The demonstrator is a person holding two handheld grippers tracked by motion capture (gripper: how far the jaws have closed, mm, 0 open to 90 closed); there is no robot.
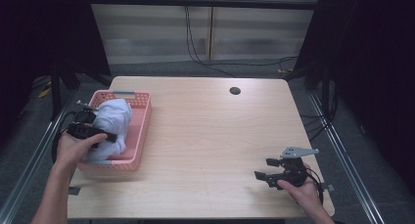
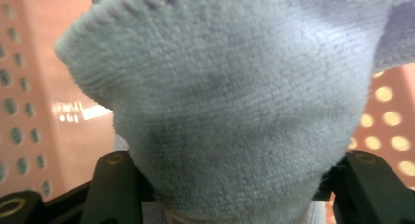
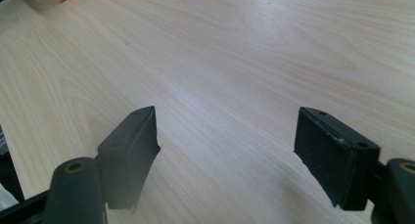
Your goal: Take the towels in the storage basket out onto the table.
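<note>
at the left of the high view the left gripper has its two black jaws closed on a bunched white terry cloth, which sits in the pink perforated plastic basket. at the lower right, the right gripper rests on the pale wooden table, jaws wide apart and holding nothing.

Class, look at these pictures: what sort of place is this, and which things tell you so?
Probably a recording lab, not a home: a bare light wooden table with a cable hole, dark curtains at both sides, and loose black cables hanging behind it.
</note>
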